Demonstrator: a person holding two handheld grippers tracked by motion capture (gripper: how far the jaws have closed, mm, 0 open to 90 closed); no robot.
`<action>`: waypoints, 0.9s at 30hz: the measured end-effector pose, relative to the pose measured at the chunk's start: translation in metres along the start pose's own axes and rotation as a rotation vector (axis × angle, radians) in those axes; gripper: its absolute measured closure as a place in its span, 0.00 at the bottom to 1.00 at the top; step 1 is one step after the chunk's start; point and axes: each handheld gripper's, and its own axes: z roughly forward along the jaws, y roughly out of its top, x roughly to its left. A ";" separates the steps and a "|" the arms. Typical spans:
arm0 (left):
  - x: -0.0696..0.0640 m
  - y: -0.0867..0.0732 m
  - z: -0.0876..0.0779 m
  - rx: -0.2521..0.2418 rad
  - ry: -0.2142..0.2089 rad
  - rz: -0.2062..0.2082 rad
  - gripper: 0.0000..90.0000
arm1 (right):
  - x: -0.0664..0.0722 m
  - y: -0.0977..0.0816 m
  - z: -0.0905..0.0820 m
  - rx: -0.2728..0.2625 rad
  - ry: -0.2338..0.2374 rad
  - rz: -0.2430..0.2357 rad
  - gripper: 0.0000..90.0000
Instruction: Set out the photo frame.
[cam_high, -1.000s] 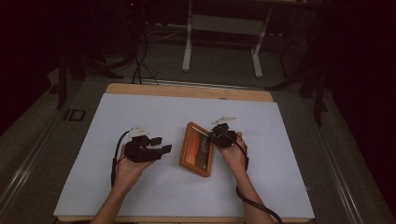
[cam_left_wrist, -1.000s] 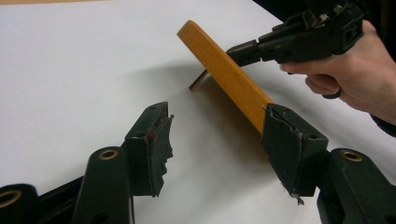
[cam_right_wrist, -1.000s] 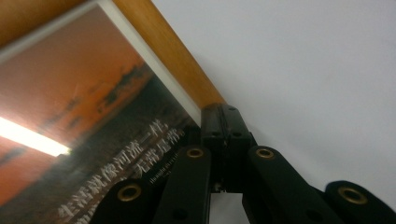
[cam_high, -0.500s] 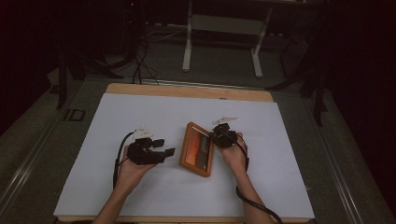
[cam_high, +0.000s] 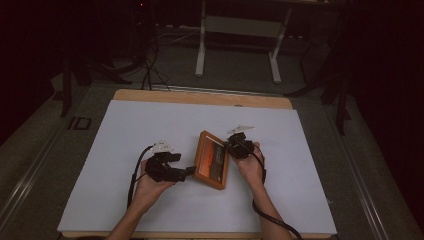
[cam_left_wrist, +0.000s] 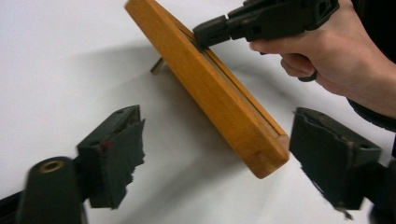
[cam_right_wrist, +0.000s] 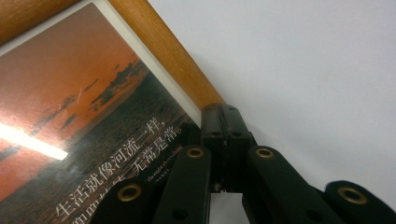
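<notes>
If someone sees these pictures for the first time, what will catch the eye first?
A wooden photo frame with a sunset picture lies near the middle of the white table. The right gripper is shut on its edge and lifts that side. The left gripper stands beside the frame's near corner, its jaws just opened wide and not touching it.

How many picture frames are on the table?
1. The wooden picture frame sits mid-table on the white table cover, tilted, between the two hands. None looks hidden.
</notes>
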 end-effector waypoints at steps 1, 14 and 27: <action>-0.001 0.000 0.001 0.003 -0.001 0.001 0.17 | 0.000 0.000 0.000 0.000 0.000 0.000 1.00; -0.016 -0.009 0.025 0.047 -0.015 0.003 0.09 | 0.000 0.000 0.000 -0.003 0.001 -0.002 1.00; -0.019 -0.012 0.044 0.062 -0.049 -0.071 0.15 | 0.000 0.000 0.000 -0.005 0.003 -0.001 1.00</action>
